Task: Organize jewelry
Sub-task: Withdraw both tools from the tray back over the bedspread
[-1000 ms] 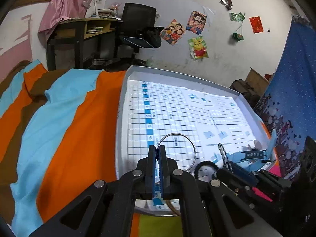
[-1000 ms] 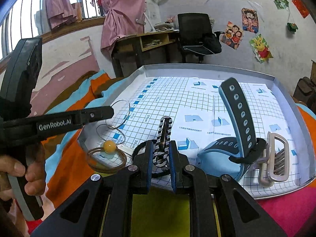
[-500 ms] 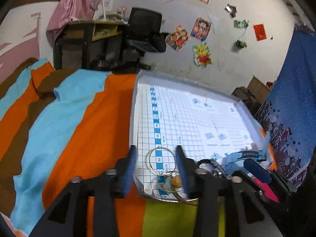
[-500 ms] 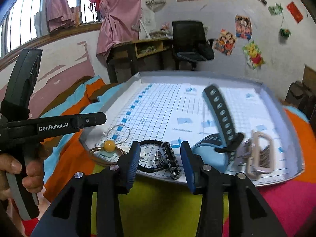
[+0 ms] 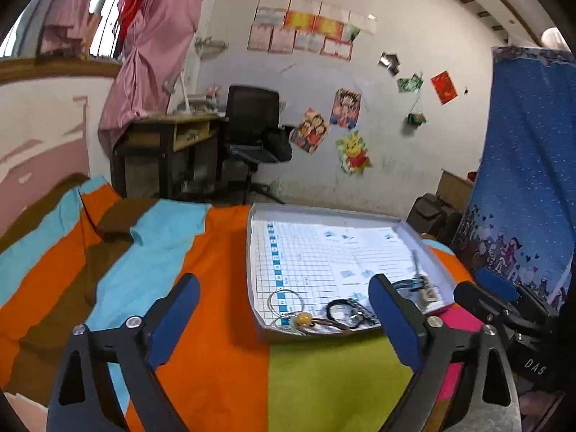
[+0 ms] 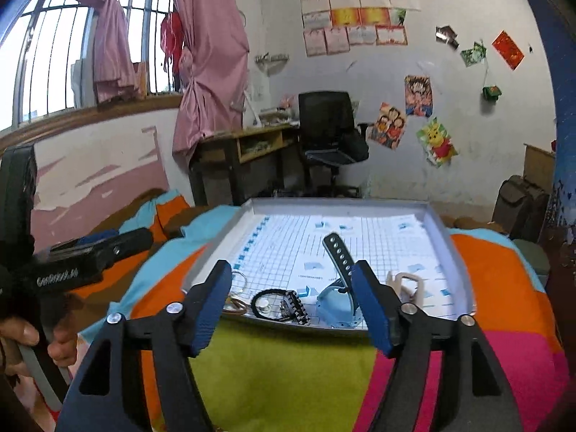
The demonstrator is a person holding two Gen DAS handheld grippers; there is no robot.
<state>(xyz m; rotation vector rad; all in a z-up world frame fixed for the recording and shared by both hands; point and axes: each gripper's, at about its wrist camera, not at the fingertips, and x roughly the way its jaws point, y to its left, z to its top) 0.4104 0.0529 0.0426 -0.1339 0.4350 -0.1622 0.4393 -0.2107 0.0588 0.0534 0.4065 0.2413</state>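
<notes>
**Inspector:** Status of the left gripper (image 5: 284,309)?

**Assistant:** Its jaws have just been opening and now stand very wide, with nothing between the blue pads. It hangs over the striped orange, blue and green bedspread (image 5: 216,324), short of the shallow grey tray lined with gridded paper (image 5: 406,226).

**Inspector:** And the right gripper (image 6: 291,302)?

**Assistant:** Same finding. The jaws have just been opening, they are parted about halfway to their widest, and they hold nothing. It too sits clear of the tray's near edge.

**Inspector:** Where is the jewelry?

**Assistant:** All inside the tray, gathered along the near rim. From the left: a thin silver wire hoop (image 5: 284,300), a brown cord bracelet with an amber bead (image 5: 302,319), a black elastic band (image 6: 268,304), a chunky black-and-silver link chain (image 6: 295,307), a pale blue watch with a dark perforated strap (image 6: 336,306) standing up, and a cream-coloured buckle clip (image 6: 405,284) at the right.

**Inspector:** Why that arrangement?

**Assistant:** My judgement: the pieces lie in a row, mostly apart, so each can be picked out singly; the tray wall keeps them off the soft bedding.

**Inspector:** Progress?

**Assistant:** Both tools empty and clear of the tray suggests the sorting is complete or nearly so.
</notes>
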